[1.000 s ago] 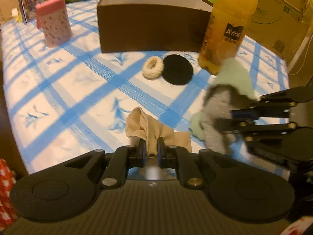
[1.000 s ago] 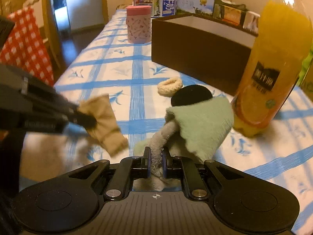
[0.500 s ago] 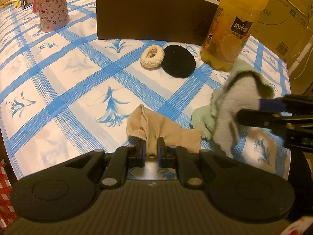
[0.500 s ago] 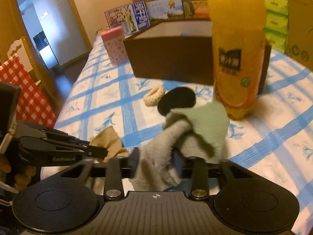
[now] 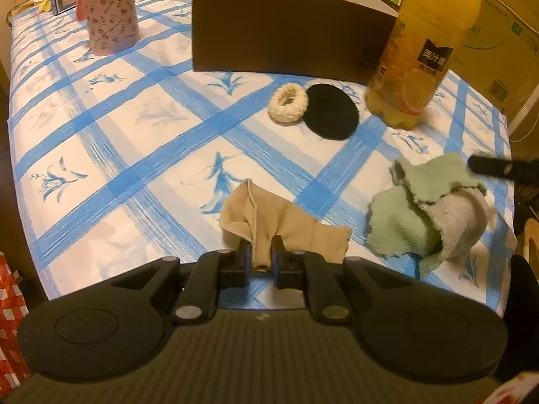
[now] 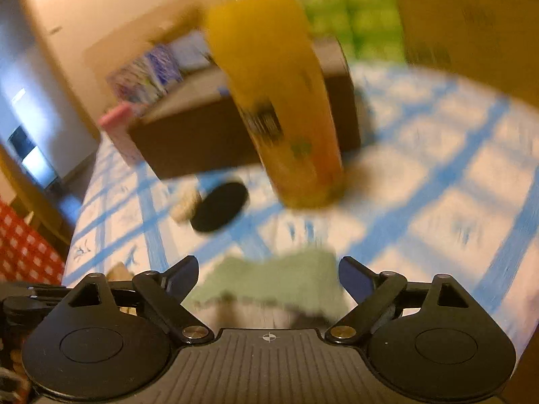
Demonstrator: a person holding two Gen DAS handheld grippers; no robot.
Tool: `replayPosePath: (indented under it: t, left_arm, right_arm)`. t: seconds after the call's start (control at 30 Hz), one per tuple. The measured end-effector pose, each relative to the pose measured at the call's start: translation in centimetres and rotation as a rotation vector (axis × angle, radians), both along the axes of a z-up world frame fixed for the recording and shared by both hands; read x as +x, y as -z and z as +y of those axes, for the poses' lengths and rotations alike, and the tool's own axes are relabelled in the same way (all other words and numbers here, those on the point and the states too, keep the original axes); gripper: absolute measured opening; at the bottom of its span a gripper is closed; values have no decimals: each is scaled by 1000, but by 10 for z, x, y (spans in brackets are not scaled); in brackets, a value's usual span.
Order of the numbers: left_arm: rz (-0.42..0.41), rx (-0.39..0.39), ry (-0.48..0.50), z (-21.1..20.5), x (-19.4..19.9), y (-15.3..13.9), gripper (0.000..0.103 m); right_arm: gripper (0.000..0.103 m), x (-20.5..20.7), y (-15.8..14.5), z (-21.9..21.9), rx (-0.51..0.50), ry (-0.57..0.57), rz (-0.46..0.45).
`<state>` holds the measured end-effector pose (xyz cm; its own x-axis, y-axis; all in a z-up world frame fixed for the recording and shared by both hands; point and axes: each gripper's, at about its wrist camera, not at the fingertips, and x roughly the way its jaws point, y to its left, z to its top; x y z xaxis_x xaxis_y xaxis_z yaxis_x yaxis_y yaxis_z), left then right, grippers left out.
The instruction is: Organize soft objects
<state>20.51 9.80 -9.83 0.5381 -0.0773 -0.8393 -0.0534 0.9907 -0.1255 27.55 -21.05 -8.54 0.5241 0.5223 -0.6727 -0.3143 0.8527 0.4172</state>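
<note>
Brown box (image 5: 289, 30) stands far beyond both claws, nothing soft visibly inside. Green-grey cloth (image 5: 427, 215) lies loose beneath the right gripper (image 6: 267, 277), whose jaws are opening. Left gripper (image 5: 260, 259) pinches the beige cloth (image 5: 283, 222). Scrunchie (image 5: 288, 103) and black pad (image 5: 331, 111) wait ahead.

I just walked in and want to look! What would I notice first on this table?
Probably the tall bottle of orange juice standing at the back right, beside the long dark brown box. Nearer, the left claw pinches a beige stocking-like cloth, and a crumpled green and grey cloth lies to its right.
</note>
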Motion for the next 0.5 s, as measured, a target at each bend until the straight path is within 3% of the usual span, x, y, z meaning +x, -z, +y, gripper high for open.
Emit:
replayPosePath:
  t: [0.07,0.17,0.37,0.5]
  left_arm:
    - [-1,1,-4,2,0,0,10]
    - [2,6,-2,3,0,-1,11]
    - [8,12,-6,4,3,-1,17]
    - [13,25,-17,6,3,1,32]
  right_arm:
    - [91,2,11,3,42,13,70]
    - [102,-2,12,23,42,-25,72]
    - [103,-16,18,86,-188,-185,-6]
    - [103,-24,27,112,-328,-227,-65]
